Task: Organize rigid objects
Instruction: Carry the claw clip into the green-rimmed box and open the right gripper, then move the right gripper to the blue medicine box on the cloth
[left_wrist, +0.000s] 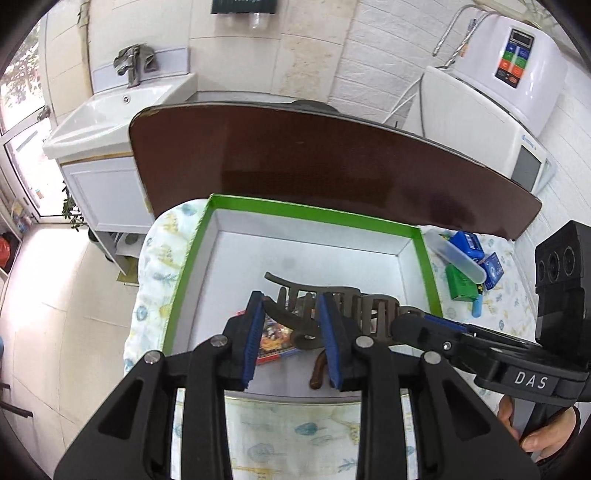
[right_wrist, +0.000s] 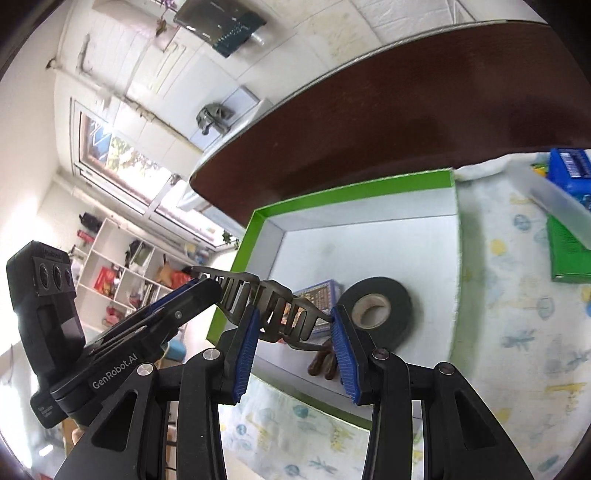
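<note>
Left wrist view puts the brown hair claw clip (left_wrist: 354, 297) right at your left gripper (left_wrist: 291, 297). The clip's lever end sits between the blue pads, which stand at a middling gap, closed about as far as the clip allows, so the left hand looks to be the one carrying it. The clip's long axis runs sideways across both cameras, from your left fingers out toward your right gripper (right_wrist: 295, 312), and it hangs in the air over the near part of the green-rimmed box (left_wrist: 314, 212). In the right wrist view the toothed span lies across the gap between the right fingers, which are fairly wide. Its far tip meets the right-hand pad, but you cannot tell from either view whether those fingers actually clamp it. Both hands are at the clip, so nearness settles nothing. What matters is that the clip is already above the box floor and only has to go straight down. Inside the box lie a roll of black tape (right_wrist: 373, 306), a small colourful printed pack (right_wrist: 323, 295) and a pair of brown rounded pieces (right_wrist: 323, 363) near the front wall, directly under the clip. Outside it, on the patterned cloth (left_wrist: 295, 432) to your right, a translucent case (left_wrist: 456, 254), a blue box (left_wrist: 467, 243) and a green box (left_wrist: 460, 286) are not yet sorted.
</note>
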